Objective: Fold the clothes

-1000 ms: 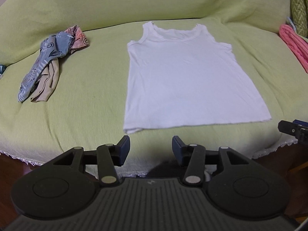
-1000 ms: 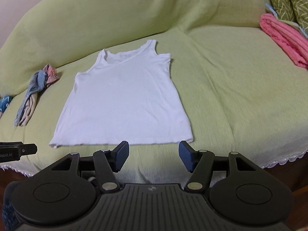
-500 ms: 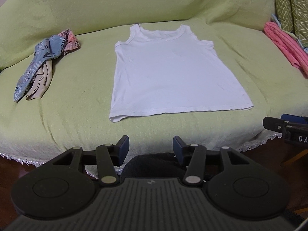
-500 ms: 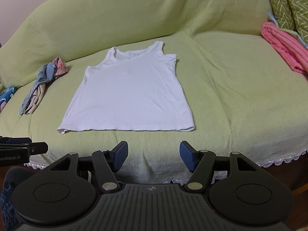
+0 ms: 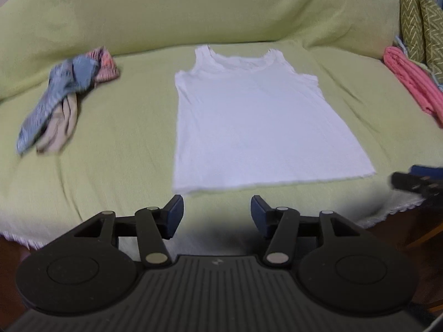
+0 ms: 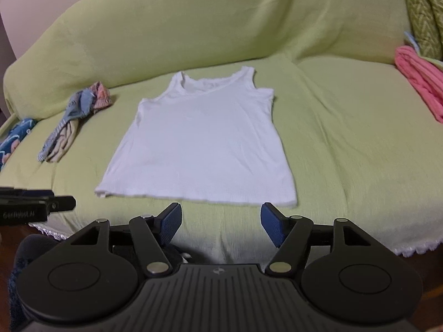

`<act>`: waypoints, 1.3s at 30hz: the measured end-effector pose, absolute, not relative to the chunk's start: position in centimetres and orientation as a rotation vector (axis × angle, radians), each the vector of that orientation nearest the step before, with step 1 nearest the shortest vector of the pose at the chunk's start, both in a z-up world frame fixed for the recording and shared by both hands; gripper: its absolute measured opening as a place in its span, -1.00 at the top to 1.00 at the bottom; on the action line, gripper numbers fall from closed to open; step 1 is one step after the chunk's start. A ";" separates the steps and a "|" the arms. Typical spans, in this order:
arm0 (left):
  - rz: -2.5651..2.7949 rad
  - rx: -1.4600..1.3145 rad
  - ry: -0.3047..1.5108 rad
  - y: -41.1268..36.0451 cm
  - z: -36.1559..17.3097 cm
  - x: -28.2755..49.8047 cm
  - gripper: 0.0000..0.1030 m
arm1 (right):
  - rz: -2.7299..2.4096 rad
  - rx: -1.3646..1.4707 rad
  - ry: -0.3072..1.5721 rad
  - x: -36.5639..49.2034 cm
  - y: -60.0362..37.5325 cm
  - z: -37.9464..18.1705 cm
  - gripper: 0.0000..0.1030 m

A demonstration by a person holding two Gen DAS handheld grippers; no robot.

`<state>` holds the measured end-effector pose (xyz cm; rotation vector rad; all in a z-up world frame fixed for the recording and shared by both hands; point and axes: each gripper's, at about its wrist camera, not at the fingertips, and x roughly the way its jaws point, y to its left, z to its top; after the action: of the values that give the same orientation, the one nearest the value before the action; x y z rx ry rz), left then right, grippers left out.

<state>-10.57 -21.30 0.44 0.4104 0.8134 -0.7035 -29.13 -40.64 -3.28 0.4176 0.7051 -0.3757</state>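
A white tank top [image 5: 257, 121] [image 6: 202, 144] lies flat on the green sofa cover [image 5: 119, 149], neck toward the backrest, hem toward me. My left gripper [image 5: 217, 214] hovers just short of the hem's left part, its jaws opening with nothing between them. My right gripper [image 6: 221, 222] hovers before the hem's right part, jaws also opening and empty. The right gripper's tip [image 5: 415, 181] shows at the right edge of the left wrist view. The left gripper's tip [image 6: 38, 203] shows at the left edge of the right wrist view.
A bundle of blue, pink and beige clothes [image 5: 63, 96] [image 6: 74, 119] lies left of the top. Pink clothing [image 5: 412, 83] [image 6: 420, 77] and a patterned green cushion [image 5: 418, 19] sit at the right. A blue patterned cloth [image 6: 13, 141] lies far left. The cover's lace edge [image 6: 415, 246] hangs over the sofa front.
Both grippers' jaws have widened. In the left wrist view the tank top slid away half a second ago and has come closer again; in the right wrist view the scene has shifted rightward.
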 end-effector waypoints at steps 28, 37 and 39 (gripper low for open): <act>-1.331 0.867 0.542 -49.4 -9.0 29.5 0.17 | 0.030 0.160 0.740 8.0 -73.2 -9.7 -0.11; -1.435 0.936 0.481 -51.4 -10.6 28.4 0.68 | 0.159 0.109 0.812 11.8 -73.7 -12.3 0.60; -1.430 0.976 0.447 -51.4 -10.7 27.5 0.83 | 0.170 0.098 0.798 11.7 -73.3 -12.2 0.70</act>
<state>27.50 -51.43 -10.68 0.9765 0.4474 -1.4304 11.70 -73.30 -12.23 0.0979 0.7985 0.1699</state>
